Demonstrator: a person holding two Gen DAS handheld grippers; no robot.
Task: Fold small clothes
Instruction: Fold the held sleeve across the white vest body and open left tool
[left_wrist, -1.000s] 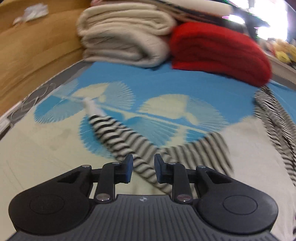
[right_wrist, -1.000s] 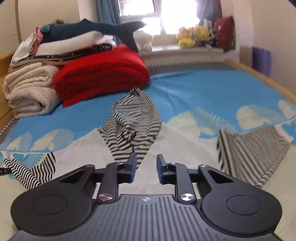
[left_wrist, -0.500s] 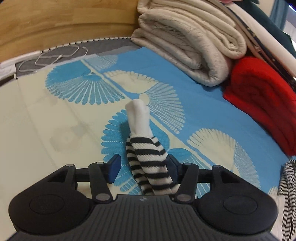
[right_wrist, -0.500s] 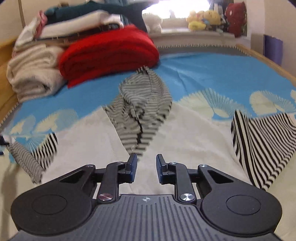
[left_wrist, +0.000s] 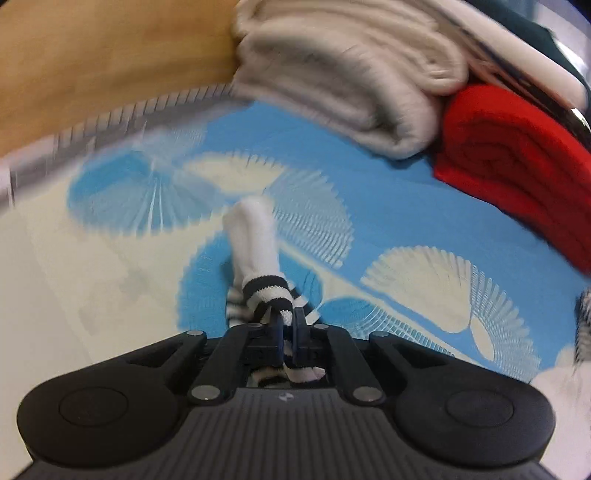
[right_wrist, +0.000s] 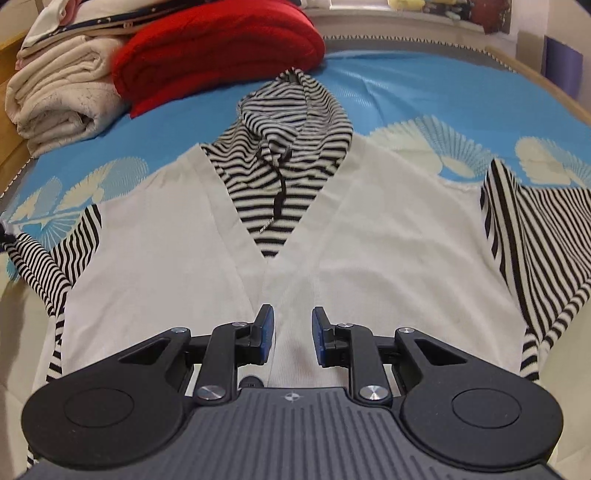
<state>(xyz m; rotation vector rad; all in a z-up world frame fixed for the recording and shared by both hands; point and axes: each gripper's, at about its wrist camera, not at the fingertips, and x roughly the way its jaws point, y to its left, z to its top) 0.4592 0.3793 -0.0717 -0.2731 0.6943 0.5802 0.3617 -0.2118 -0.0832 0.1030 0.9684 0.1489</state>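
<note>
A small white hooded top (right_wrist: 184, 240) with black-and-white striped hood (right_wrist: 288, 122) and sleeves lies spread flat on the bed. In the left wrist view my left gripper (left_wrist: 288, 317) is shut on the striped end of its left sleeve (left_wrist: 266, 291), just behind the white cuff (left_wrist: 255, 236), which sticks out ahead over the bedspread. The same sleeve (right_wrist: 37, 254) trails off the left edge of the right wrist view. My right gripper (right_wrist: 293, 328) hovers over the white front below the hood, its jaws a little apart with nothing between them. The right sleeve (right_wrist: 535, 229) lies spread out.
Folded beige blankets (left_wrist: 351, 74) and a red blanket (left_wrist: 517, 147) are stacked at the head of the bed, against a wooden headboard (left_wrist: 110, 55). The bedspread (right_wrist: 406, 96) is blue with pale fan shapes. A wooden bed rail (right_wrist: 535, 74) runs along the far right.
My left gripper moved along the sleeve to its cuff end, opened around it, then shut on it. My right gripper sank closer to the top's white front and tilted downward.
</note>
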